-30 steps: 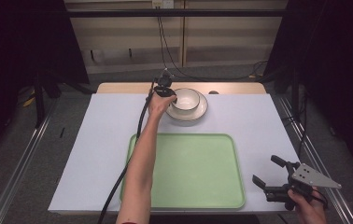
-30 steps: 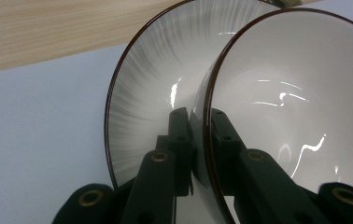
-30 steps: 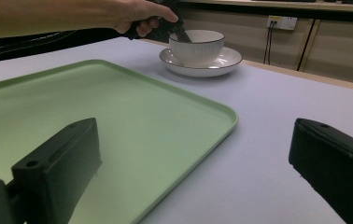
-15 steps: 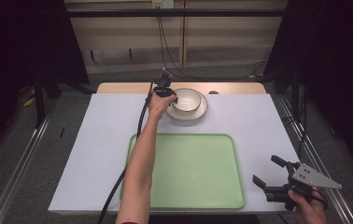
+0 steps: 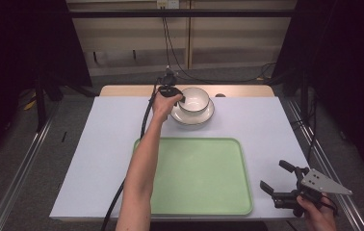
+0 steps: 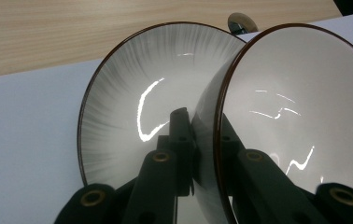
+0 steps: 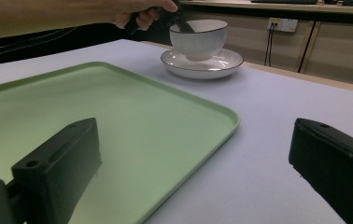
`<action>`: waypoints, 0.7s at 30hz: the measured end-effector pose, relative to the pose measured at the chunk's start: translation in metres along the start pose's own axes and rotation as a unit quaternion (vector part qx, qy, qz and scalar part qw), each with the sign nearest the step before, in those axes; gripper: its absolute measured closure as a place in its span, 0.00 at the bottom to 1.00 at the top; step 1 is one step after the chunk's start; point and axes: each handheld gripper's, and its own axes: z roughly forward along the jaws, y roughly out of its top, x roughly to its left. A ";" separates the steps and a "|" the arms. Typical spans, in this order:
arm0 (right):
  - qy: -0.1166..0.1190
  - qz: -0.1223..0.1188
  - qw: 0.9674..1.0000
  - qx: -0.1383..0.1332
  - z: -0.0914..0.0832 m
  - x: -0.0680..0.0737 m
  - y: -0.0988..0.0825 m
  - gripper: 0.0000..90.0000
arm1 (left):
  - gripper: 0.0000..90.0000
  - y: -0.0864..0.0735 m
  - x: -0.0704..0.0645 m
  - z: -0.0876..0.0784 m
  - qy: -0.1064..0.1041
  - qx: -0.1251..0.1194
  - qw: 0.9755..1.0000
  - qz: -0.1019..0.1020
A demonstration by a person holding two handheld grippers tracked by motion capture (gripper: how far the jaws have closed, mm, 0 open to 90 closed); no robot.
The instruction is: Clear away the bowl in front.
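A white bowl (image 5: 194, 99) with a dark rim sits on a white plate (image 5: 204, 117) at the far middle of the table. My left gripper (image 5: 180, 99) is at the bowl's left rim. In the left gripper view its jaws are shut across the bowl (image 6: 300, 116) wall, one jaw outside, the other inside, with the plate (image 6: 132, 116) behind. My right gripper (image 5: 274, 176) stands open near the front right corner, with nothing between its jaws. The right gripper view shows the bowl (image 7: 199, 38) and plate (image 7: 202, 63) far off beyond the green tray (image 7: 118, 116).
A green tray (image 5: 197, 175) lies bare at the front middle of the white table cover (image 5: 98, 139). A wooden table edge (image 5: 122, 90) runs behind the plate. The left gripper's cable (image 5: 144, 125) trails along the forearm toward the front.
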 end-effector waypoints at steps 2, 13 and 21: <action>-0.001 0.000 1.000 -0.002 0.000 0.000 0.000 0.02 | 0.92 0.000 0.001 -0.004 0.006 0.002 1.000 0.005; -0.001 -0.002 1.000 -0.005 0.000 0.000 0.000 0.02 | 0.92 0.001 -0.007 -0.026 -0.009 -0.013 1.000 0.022; -0.003 0.003 1.000 -0.006 -0.001 0.000 0.001 0.02 | 0.92 -0.004 -0.017 -0.038 -0.019 -0.013 0.999 0.044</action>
